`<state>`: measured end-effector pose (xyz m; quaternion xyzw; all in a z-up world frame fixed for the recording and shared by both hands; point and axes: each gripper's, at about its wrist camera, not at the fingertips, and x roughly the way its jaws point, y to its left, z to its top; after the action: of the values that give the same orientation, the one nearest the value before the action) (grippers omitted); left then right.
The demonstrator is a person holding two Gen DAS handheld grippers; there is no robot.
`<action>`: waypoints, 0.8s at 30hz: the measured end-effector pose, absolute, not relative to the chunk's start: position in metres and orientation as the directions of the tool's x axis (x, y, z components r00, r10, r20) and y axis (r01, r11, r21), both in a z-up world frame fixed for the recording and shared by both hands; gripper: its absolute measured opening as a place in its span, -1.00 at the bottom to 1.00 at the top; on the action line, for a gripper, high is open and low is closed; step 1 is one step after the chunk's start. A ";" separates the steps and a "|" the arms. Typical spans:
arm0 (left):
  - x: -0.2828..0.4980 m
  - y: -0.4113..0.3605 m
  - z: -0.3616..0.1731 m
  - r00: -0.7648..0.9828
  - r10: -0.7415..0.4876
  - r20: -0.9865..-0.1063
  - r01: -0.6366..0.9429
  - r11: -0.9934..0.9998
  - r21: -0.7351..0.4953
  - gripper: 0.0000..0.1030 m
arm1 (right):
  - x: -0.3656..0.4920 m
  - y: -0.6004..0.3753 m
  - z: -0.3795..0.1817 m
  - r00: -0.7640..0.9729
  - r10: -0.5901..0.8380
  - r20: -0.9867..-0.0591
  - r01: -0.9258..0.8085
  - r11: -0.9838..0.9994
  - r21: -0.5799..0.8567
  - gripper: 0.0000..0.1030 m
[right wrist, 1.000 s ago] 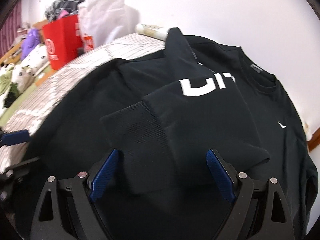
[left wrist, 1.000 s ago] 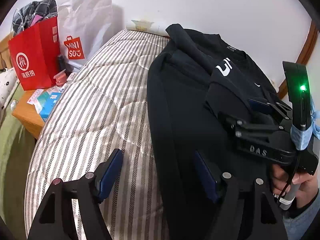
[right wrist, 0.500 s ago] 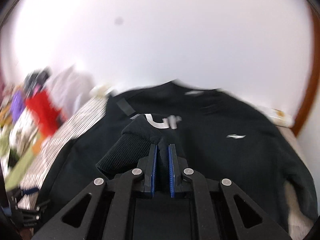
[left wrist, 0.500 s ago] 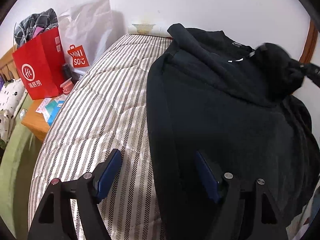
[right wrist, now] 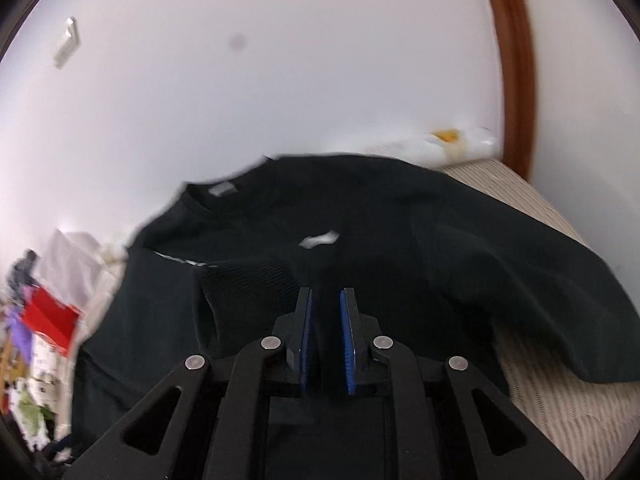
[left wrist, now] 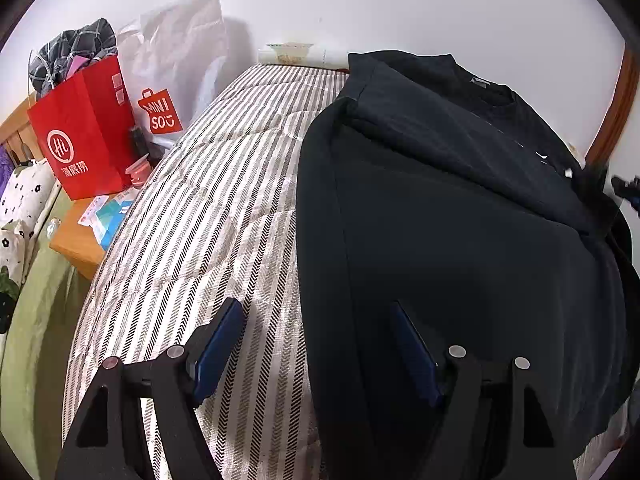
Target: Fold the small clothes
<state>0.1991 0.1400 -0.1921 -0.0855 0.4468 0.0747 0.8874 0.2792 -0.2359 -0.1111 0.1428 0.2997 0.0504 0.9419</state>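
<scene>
A black sweatshirt (left wrist: pixel 460 216) lies spread on a striped mattress (left wrist: pixel 208 216), one sleeve laid diagonally across its chest. My left gripper (left wrist: pixel 316 344) is open and empty, low over the sweatshirt's left edge near the hem. My right gripper (right wrist: pixel 325 312) is shut on the ribbed cuff (right wrist: pixel 248 284) of that sleeve, holding it above the sweatshirt's body (right wrist: pixel 360 216). In the left wrist view the right gripper (left wrist: pixel 624 188) shows only as a sliver at the right edge.
A red paper bag (left wrist: pixel 80 136) and a white Miniso bag (left wrist: pixel 172 76) stand on a wooden bedside table (left wrist: pixel 76 244) to the left. White wall runs behind the bed. A brown wooden frame (right wrist: pixel 516 68) curves at the right. Clutter lies on the left floor.
My right gripper closed on the sleeve cuff, lifted it and carried it to the right across the sweatshirt. The sleeve now lies stretched diagonally. My left gripper stayed open and shifted only slightly.
</scene>
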 end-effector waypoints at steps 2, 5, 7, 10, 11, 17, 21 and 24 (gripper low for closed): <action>0.198 0.141 -0.192 0.587 0.054 -0.808 -0.210 0.974 -0.088 0.43 | 0.274 -0.242 -0.116 0.810 0.126 -0.573 0.034 0.965 0.260 -0.37; 0.197 0.141 -0.192 0.580 0.058 -0.812 -0.212 0.974 -0.082 0.43 | 0.264 -0.259 -0.121 0.805 0.102 -0.584 0.061 0.965 0.254 -0.14; 0.197 0.141 -0.192 0.578 0.061 -0.814 -0.217 0.973 -0.082 0.43 | 0.258 -0.265 -0.119 0.803 0.131 -0.582 0.039 0.962 0.270 0.09; 0.198 0.139 -0.192 0.574 0.065 -0.816 -0.224 0.971 -0.080 0.43 | 0.256 -0.264 -0.118 0.809 0.207 -0.550 -0.032 0.950 0.311 0.45; 0.198 0.139 -0.192 0.573 0.064 -0.817 -0.225 0.971 -0.082 0.43 | 0.259 -0.261 -0.119 0.807 0.216 -0.550 -0.048 0.952 0.303 0.47; 0.196 0.136 -0.191 0.558 0.069 -0.827 -0.222 0.973 -0.068 0.43 | 0.299 -0.252 -0.151 0.740 0.087 -0.666 0.040 0.984 0.174 0.25; 0.198 0.137 -0.191 0.552 0.076 -0.830 -0.222 0.973 -0.058 0.43 | 0.313 -0.252 -0.172 0.670 0.041 -0.741 0.060 0.992 0.109 -0.09; 0.203 0.139 -0.187 0.558 0.092 -0.825 -0.229 0.972 -0.047 0.43 | 0.298 -0.250 -0.155 0.699 0.008 -0.715 0.068 0.995 0.077 -0.07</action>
<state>0.2025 0.1393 -0.1870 -0.0743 0.4611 0.0912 0.8795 0.2979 -0.2495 -0.1547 0.0490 0.3873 -0.0164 0.9205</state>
